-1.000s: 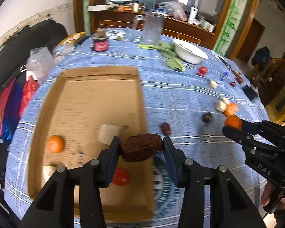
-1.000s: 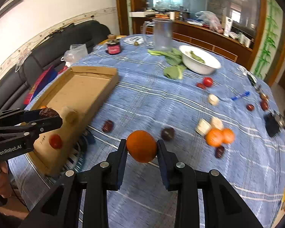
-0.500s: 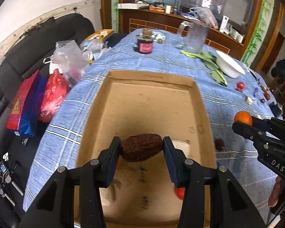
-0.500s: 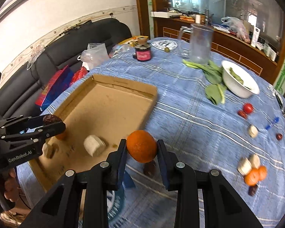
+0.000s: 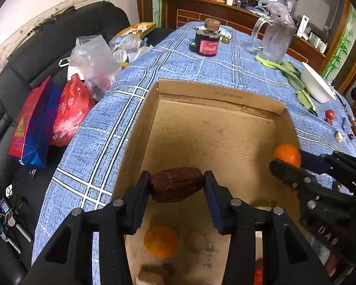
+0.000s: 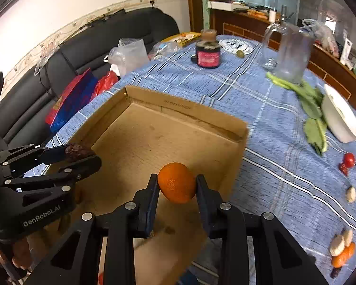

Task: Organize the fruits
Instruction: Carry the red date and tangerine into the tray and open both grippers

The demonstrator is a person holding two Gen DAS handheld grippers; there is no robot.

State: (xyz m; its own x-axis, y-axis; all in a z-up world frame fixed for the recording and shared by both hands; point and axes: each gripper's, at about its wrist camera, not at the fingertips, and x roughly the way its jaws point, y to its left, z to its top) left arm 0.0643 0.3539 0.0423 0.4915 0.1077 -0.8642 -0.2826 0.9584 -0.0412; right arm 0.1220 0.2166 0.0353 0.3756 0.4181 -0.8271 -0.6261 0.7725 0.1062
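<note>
Date (image 5: 176, 184) (and orange (image 6: 177, 182)) clamped between claws

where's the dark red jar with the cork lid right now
The jar stands upright on the blue tablecloth at the far end of the table, beyond the cardboard box and left of the glass pitcher.

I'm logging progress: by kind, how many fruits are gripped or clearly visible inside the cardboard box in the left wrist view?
Oranges: 2, the held orange in the right gripper and the loose orange in the cardboard box.
Dates: 1, the date in the left gripper.
Red fruits: 1, the red fruit in the box, cut off.
Total: 4.
</note>
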